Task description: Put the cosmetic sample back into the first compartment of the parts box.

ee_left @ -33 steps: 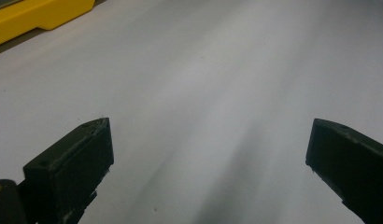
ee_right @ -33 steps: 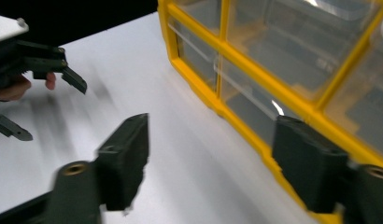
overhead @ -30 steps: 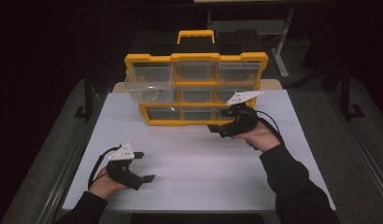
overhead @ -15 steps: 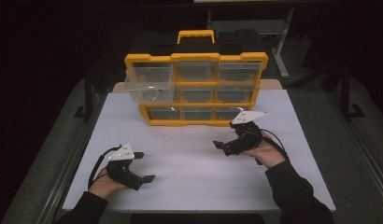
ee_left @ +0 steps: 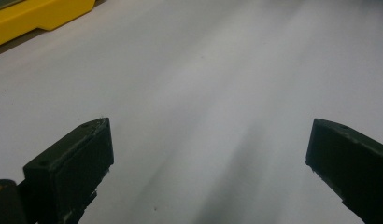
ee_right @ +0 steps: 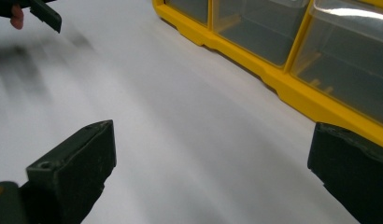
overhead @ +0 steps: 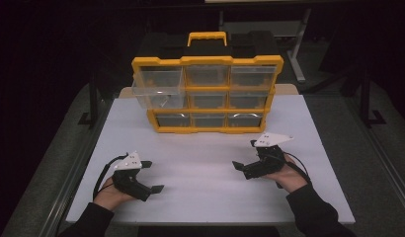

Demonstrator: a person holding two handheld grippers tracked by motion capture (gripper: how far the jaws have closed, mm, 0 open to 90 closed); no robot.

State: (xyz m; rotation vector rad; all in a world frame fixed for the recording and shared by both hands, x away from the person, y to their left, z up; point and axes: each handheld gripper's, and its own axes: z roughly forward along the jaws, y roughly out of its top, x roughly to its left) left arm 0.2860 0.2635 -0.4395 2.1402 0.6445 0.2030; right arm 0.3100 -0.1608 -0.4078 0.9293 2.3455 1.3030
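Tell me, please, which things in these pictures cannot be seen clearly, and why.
- Contents of the yellow plastic organizer with clear drawers: high view, too small and reflective to tell.
- The same organizer: right gripper view, cut off by the top and right edges.
- Left gripper: right gripper view, cut off by the top edge, blurred.
- White table: left gripper view, blurred.
- Room behind the table: high view, too dark.

place: lab/workshop | cues: white table (overhead: 200, 163), yellow drawer organizer (overhead: 206, 94), dark surroundings
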